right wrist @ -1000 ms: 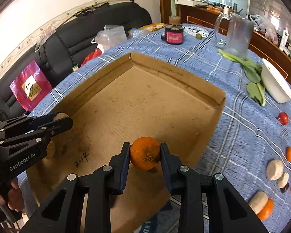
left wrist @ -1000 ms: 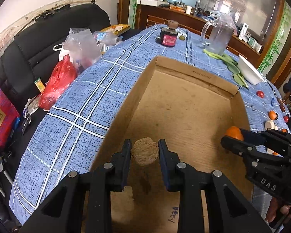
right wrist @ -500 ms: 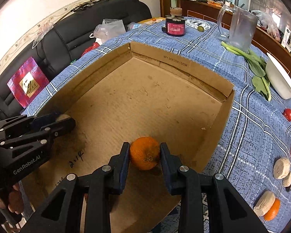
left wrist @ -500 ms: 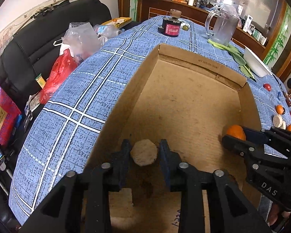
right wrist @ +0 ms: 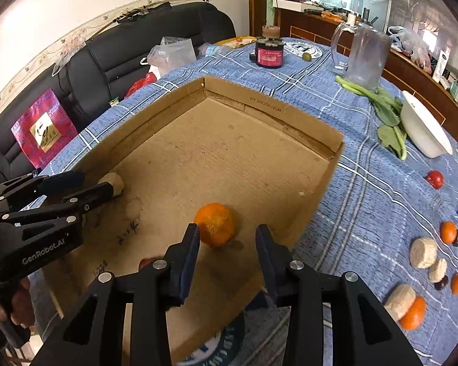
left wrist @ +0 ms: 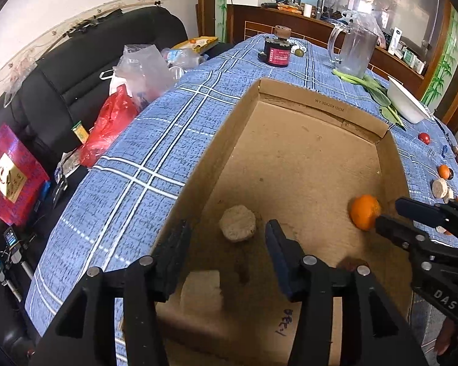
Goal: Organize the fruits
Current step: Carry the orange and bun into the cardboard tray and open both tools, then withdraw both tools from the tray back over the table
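Left wrist view: the left gripper [left wrist: 227, 241] stands with its jaws spread wide. The pale round fruit [left wrist: 237, 223] lies between the fingertips, touching neither, on the floor of the cardboard box [left wrist: 345, 113] near the box's left wall and near edge. The orange [left wrist: 365, 212] sits by the right wall, just beyond the tips of the right gripper [left wrist: 387, 213].

Right wrist view: the right gripper [right wrist: 227, 244] is likewise spread; the orange [right wrist: 215, 224] rests on the box floor just ahead of the left finger, close to it, with a gap to the right finger.

Procedure, as judged: both fruits appear released. Withdraw each gripper straight back and upward, jaws kept apart, so no finger nudges a round fruit into rolling. The next pickups lie along the table's right edge, where small oranges [right wrist: 448, 231] and pale pieces [right wrist: 423, 251] remain.

Surroundings: blue plaid tablecloth [right wrist: 366, 189], clear pitcher [right wrist: 366, 58], white bowl [right wrist: 424, 131], leafy greens [right wrist: 387, 116], dark jar [right wrist: 268, 52]; black sofa [left wrist: 76, 70] with plastic bags [left wrist: 143, 70].
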Tool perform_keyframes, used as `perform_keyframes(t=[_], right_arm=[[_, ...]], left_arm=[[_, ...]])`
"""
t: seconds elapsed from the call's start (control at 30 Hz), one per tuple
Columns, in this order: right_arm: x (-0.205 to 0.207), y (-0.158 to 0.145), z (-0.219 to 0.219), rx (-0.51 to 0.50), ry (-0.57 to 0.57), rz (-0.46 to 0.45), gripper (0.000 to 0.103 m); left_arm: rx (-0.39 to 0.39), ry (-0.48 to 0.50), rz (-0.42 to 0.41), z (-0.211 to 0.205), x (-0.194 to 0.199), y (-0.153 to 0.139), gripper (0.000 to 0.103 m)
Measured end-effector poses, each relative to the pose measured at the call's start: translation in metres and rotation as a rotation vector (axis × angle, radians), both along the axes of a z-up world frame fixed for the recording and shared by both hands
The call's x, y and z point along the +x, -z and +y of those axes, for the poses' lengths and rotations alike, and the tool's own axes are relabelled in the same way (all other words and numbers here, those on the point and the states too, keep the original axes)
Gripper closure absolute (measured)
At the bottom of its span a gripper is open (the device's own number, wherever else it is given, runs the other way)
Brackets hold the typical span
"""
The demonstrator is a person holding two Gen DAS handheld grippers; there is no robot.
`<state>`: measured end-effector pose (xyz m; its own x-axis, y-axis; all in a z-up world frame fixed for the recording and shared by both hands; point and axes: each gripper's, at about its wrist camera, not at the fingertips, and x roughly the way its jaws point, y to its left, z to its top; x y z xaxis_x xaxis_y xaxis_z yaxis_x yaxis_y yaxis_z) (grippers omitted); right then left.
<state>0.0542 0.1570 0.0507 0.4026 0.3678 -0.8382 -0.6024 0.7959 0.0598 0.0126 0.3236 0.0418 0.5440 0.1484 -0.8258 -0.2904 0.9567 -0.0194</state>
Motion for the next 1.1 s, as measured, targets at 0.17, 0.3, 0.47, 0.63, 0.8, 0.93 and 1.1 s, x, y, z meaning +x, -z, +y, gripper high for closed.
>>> perform_keyframes(t=[0.17,0.3,0.47,0.63,0.8,0.93,1.1], right_arm=[[-0.019,-0.011,-0.018,0.003,0.002,-0.032,0.061],[-0.034,-0.016,-0.039,0.012,0.016,-0.049,0.052],[-0.053,-0.02,-0.076,0.019,0.054,-0.061,0.048],[-0.068,-0.018,-0.12,0.024,0.115,-0.049,0.046],[-0.08,-0.01,-0.176,0.024,0.202,-0.039,0.044],[-0.082,-0.004,-0.224,0.017,0.284,-0.028,0.044],[-0.081,0.004,-0.289,0.011,0.4,-0.015,0.044]], left_arm=[[0.013,-0.006,-0.014,-0.01,-0.012,-0.006,0.049],[0.024,-0.008,-0.036,-0.024,-0.023,-0.014,0.043],[0.032,0.014,-0.058,-0.052,-0.032,-0.024,0.033],[0.038,0.091,-0.07,-0.1,-0.035,-0.03,0.026],[0.048,0.209,-0.046,-0.163,-0.03,-0.025,0.024],[0.058,0.269,-0.019,-0.199,-0.026,-0.016,0.024],[0.032,0.33,0.024,-0.243,-0.02,-0.004,0.024]])
